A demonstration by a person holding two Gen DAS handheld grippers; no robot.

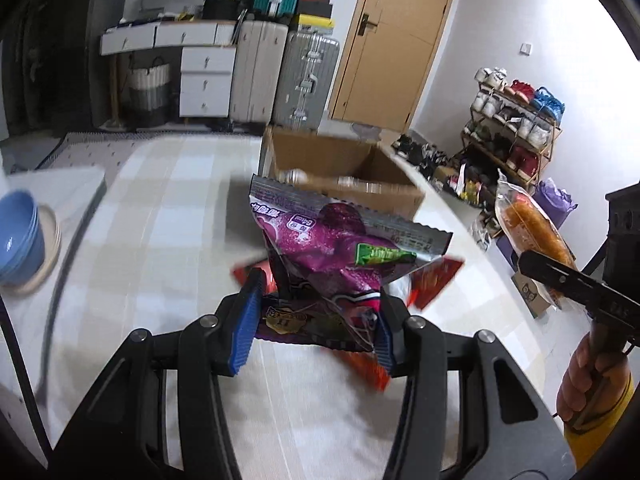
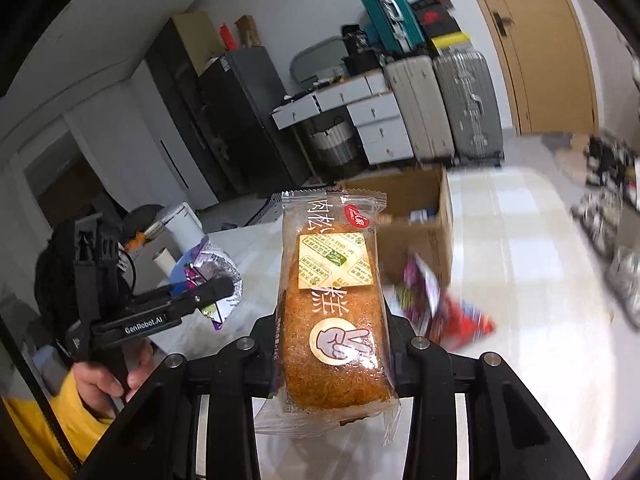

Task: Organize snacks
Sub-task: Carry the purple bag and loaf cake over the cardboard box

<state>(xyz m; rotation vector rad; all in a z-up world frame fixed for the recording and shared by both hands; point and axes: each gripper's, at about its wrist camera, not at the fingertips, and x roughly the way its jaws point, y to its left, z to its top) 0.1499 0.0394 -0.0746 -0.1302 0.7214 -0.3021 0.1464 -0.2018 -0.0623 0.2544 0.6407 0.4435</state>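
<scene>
My left gripper (image 1: 316, 312) has its blue fingers (image 1: 244, 320) clenched on a purple snack bag (image 1: 328, 256), lifted above the checked desk (image 1: 168, 208). My right gripper (image 2: 332, 344) grips a clear-wrapped floss cake (image 2: 334, 304) upright between its fingers. Red snack packets (image 2: 460, 316) lie on the desk below, blurred. Beyond both stands an open cardboard box (image 1: 344, 168), and blue bowls (image 1: 20, 236) sit far left.

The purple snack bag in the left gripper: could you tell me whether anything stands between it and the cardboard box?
Nothing visible does. The purple snack bag hangs above the table, and the open cardboard box sits directly beyond it, top unobstructed.
</scene>
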